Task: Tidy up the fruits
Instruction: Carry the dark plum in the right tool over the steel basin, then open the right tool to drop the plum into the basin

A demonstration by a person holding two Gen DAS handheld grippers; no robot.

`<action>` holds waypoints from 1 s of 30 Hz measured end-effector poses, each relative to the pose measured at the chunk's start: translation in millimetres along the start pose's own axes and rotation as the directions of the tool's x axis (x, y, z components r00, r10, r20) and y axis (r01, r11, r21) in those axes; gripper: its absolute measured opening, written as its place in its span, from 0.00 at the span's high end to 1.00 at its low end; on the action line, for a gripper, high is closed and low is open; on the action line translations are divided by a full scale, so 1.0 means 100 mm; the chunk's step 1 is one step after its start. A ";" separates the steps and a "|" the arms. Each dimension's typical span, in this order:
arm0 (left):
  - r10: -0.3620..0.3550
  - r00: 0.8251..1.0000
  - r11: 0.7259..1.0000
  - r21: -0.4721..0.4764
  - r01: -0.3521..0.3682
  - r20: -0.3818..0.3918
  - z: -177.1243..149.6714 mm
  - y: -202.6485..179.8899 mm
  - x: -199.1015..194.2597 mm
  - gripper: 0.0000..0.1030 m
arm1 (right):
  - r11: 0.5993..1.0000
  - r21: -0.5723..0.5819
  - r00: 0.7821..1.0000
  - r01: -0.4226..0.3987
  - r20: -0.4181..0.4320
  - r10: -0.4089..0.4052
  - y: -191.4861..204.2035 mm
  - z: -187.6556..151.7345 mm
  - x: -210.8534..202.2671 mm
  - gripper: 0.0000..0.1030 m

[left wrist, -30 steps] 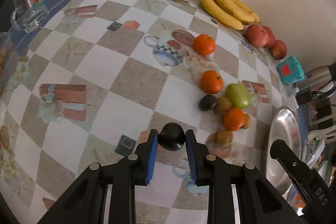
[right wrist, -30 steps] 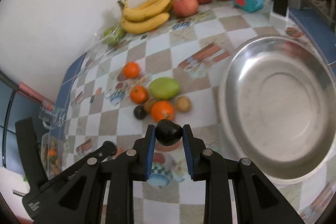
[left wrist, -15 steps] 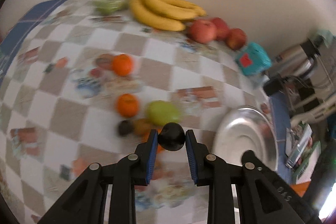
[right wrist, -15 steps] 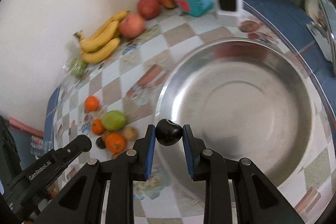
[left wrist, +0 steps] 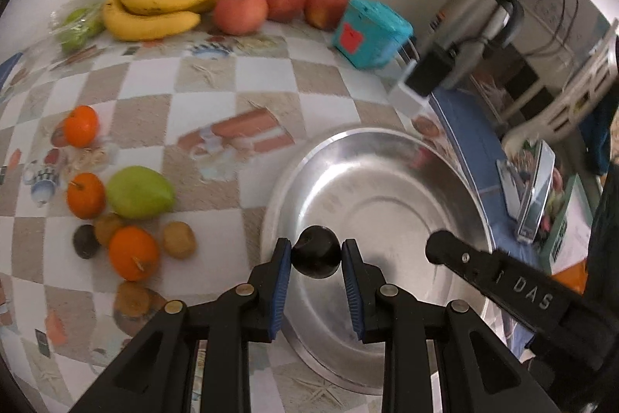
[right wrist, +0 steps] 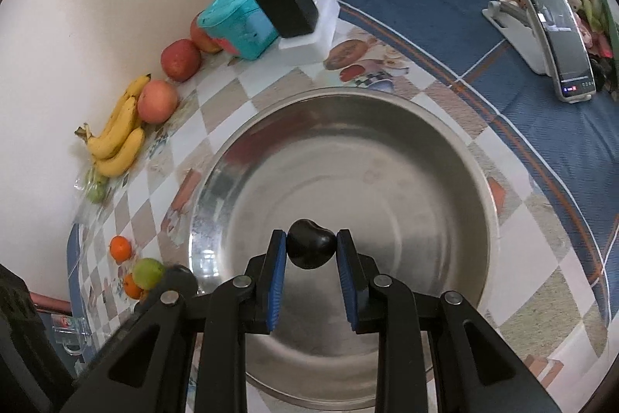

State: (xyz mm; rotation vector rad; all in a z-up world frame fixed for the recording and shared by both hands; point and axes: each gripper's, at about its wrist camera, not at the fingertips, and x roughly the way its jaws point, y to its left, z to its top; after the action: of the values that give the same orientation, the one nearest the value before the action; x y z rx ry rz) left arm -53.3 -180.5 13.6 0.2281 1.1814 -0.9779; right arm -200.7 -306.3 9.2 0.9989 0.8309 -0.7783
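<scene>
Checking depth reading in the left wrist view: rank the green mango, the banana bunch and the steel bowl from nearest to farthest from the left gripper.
1. Steel bowl: directly beneath the left gripper, which holds a dark fruit over its near rim.
2. Green mango: to the left, mid-table among the oranges.
3. Banana bunch: far left, against the back wall.

Right hand-held gripper [right wrist: 311,250] clamps dark plum [right wrist: 310,249] above steel bowl [right wrist: 456,149].

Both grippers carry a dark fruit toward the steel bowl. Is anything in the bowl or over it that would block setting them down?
Nothing visible does. The left gripper holds a dark fruit over the steel bowl, the right gripper holds another dark fruit above its middle, and the bowl's inside shows bare metal.
</scene>
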 end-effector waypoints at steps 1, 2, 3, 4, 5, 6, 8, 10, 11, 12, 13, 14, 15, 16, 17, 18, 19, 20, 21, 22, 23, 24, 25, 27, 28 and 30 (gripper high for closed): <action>-0.003 1.000 1.000 0.006 0.003 0.000 -0.02 -0.02 0.00 0.72 | 1.000 -0.001 1.000 0.001 -0.001 -0.001 -0.01 0.00 -0.01 0.73; -0.006 1.000 1.000 0.016 0.006 0.002 -0.03 -0.04 0.00 0.72 | 1.000 -0.003 1.000 0.003 -0.002 -0.003 -0.01 -0.01 -0.01 0.73; -0.007 1.000 1.000 0.025 0.007 0.004 -0.04 -0.06 -0.01 0.72 | 1.000 -0.003 1.000 0.006 -0.004 -0.006 -0.01 0.00 0.00 0.73; -0.007 1.000 0.999 0.031 0.007 0.006 -0.05 -0.07 -0.01 0.72 | 1.000 -0.004 1.000 0.010 -0.008 -0.010 -0.01 0.00 0.01 0.73; -0.007 1.000 0.999 0.037 0.007 0.008 -0.05 -0.08 -0.01 0.72 | 1.000 -0.005 1.000 0.016 -0.012 -0.016 -0.01 -0.01 0.02 0.73; -0.007 1.000 0.999 0.042 0.006 0.009 -0.05 -0.09 -0.02 0.72 | 1.000 -0.005 1.000 0.018 -0.015 -0.018 -0.01 -0.01 0.02 0.73; -0.008 1.000 0.999 0.051 0.007 0.008 -0.05 -0.10 -0.02 0.72 | 1.000 -0.004 1.000 0.023 -0.015 -0.023 -0.01 -0.01 0.03 0.73; -0.004 1.000 0.998 0.062 0.004 0.012 -0.06 -0.12 -0.03 0.71 | 1.000 -0.006 0.999 0.031 -0.014 -0.031 0.00 -0.01 0.02 0.73; -0.002 1.000 0.998 0.066 0.001 0.014 -0.06 -0.13 -0.03 0.71 | 0.999 -0.007 0.999 0.033 -0.016 -0.033 0.00 -0.01 0.03 0.73; -0.002 1.000 0.998 0.068 0.001 0.015 -0.06 -0.13 -0.04 0.71 | 0.999 -0.006 0.999 0.036 -0.018 -0.036 0.00 -0.01 0.03 0.73; -0.003 1.000 0.998 0.068 0.002 0.015 -0.06 -0.14 -0.04 0.71 | 0.999 -0.007 0.999 0.038 -0.020 -0.039 0.00 -0.01 0.03 0.72; -0.006 1.000 0.998 0.067 0.004 0.015 -0.05 -0.14 -0.04 0.70 | 0.999 -0.009 0.999 0.041 -0.019 -0.042 0.00 -0.01 0.03 0.71; -0.008 1.000 0.998 0.066 0.007 0.016 -0.05 -0.14 -0.05 0.70 | 0.999 -0.011 0.999 0.045 -0.018 -0.045 0.00 -0.01 0.03 0.70; -0.010 1.000 0.998 0.066 0.009 0.018 -0.05 -0.14 -0.06 0.65 | 0.999 -0.012 0.999 0.048 -0.015 -0.048 0.00 -0.01 0.02 0.66; -0.010 1.000 0.998 0.067 0.008 0.020 -0.05 -0.14 -0.07 0.61 | 0.999 -0.013 0.999 0.052 -0.011 -0.052 0.00 -0.01 0.02 0.62; -0.008 1.000 0.998 0.068 0.006 0.023 -0.05 -0.14 -0.08 0.55 | 0.998 -0.014 0.998 0.056 -0.007 -0.056 0.00 -0.01 0.01 0.56; -0.007 1.000 0.998 0.070 0.006 0.027 -0.05 -0.14 -0.10 0.55 | 0.998 -0.016 0.998 0.061 0.000 -0.061 0.00 0.00 -0.01 0.54; -0.007 0.999 0.998 0.070 0.005 0.031 -0.05 -0.14 -0.11 0.55 | 0.998 -0.017 0.998 0.064 0.004 -0.064 0.00 0.00 -0.02 0.54; -0.007 0.999 0.998 0.069 0.004 0.035 -0.04 -0.14 -0.13 0.55 | 0.998 -0.017 0.998 0.066 0.008 -0.066 0.00 0.01 -0.03 0.54; -0.007 0.999 0.998 0.067 0.004 0.039 -0.04 -0.13 -0.14 0.53 | 0.997 -0.019 0.998 0.069 0.012 -0.069 0.01 0.01 -0.04 0.53; -0.004 0.999 0.998 0.062 0.001 0.043 -0.03 -0.12 -0.16 0.51 | 0.997 -0.021 0.997 0.073 0.015 -0.073 0.01 0.01 -0.05 0.52; 0.002 0.999 0.998 0.055 -0.004 0.046 -0.03 -0.10 -0.18 0.46 | 0.996 -0.024 0.997 0.081 0.019 -0.080 0.01 0.01 -0.06 0.47; 0.015 0.999 0.999 0.047 -0.018 0.049 -0.02 -0.07 -0.20 0.39 | 0.996 -0.026 0.996 0.084 0.021 -0.084 0.01 0.02 -0.06 0.43; 0.042 0.997 0.999 0.020 -0.043 0.060 0.00 0.01 -0.25 0.36 | 0.996 -0.030 0.996 0.089 0.020 -0.088 0.02 0.01 -0.06 0.41; 0.056 0.997 0.998 0.006 -0.056 0.060 0.00 0.06 -0.26 0.34 | 0.995 -0.036 0.996 0.093 0.016 -0.093 0.02 0.01 -0.06 0.40; 0.106 0.993 0.994 -0.034 -0.104 0.059 0.02 0.18 -0.29 0.31 | 0.994 -0.043 0.995 0.098 0.009 -0.098 0.03 0.00 -0.05 0.40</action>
State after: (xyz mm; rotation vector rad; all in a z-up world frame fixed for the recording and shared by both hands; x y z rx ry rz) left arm -39.6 -155.6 33.2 0.2329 1.1171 -0.8682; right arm -200.1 -304.9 14.5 0.9218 0.8920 -0.8435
